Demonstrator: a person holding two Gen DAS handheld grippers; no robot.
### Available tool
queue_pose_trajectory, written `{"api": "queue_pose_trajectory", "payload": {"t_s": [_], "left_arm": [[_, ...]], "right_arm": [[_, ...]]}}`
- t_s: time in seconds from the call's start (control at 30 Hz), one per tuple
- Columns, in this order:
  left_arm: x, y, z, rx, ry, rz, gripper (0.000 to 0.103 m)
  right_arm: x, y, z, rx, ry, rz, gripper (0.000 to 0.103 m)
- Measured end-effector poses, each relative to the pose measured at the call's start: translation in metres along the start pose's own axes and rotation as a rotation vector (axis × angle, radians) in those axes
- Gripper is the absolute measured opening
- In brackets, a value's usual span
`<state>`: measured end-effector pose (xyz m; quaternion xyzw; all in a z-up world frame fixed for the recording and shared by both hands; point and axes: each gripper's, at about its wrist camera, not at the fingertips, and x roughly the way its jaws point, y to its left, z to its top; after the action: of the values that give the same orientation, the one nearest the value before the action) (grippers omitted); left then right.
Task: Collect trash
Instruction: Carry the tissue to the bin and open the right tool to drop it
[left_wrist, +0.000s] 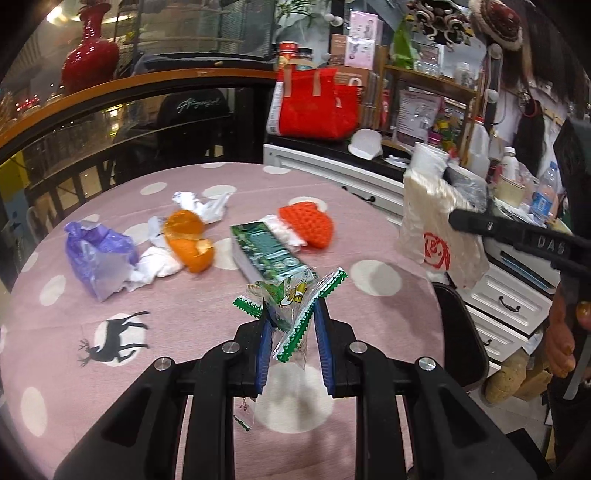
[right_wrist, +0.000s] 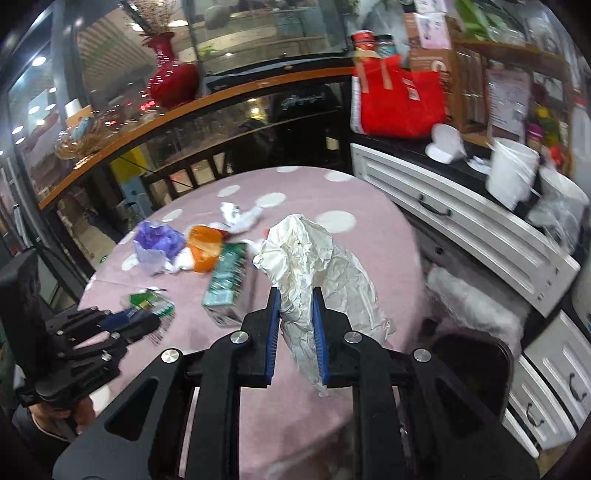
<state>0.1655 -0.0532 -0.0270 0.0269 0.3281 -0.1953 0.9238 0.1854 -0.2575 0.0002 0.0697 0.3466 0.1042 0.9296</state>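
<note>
With the left tool (left_wrist: 291, 314) clamped on the green snack wrapper (left_wrist: 291, 299) and the right tool (right_wrist: 295, 306) on the crumpled white bag (right_wrist: 314, 266), keep both pinches firm while carrying them off the tabletop (left_wrist: 184, 369).

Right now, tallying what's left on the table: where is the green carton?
In the left wrist view the green carton lies mid-table on the pink dotted tablecloth, between the orange peel on its left and the orange knitted piece on its right.
</note>
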Motion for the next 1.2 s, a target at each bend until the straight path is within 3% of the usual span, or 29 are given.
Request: {"api": "queue_pose_trajectory", "payload": {"t_s": [0.5,1.0,1.2], "left_arm": [[0.012,-0.075,0.004,0.111,0.002,-0.124,0.022],[0.022,-0.106,0.006,0.152,0.014,-0.175,0.022],[0.024,-0.109,0.007,0.154,0.022,-0.183,0.022]], "right_arm": [[-0.022,-0.11,-0.072,0.203,0.08,-0.217,0.018],[0.059,-0.196,-0.138,0.382,0.298,-0.36,0.018],[0.094,-0.214,-0.163,0.412,0.386,-0.4,0.021]]}}
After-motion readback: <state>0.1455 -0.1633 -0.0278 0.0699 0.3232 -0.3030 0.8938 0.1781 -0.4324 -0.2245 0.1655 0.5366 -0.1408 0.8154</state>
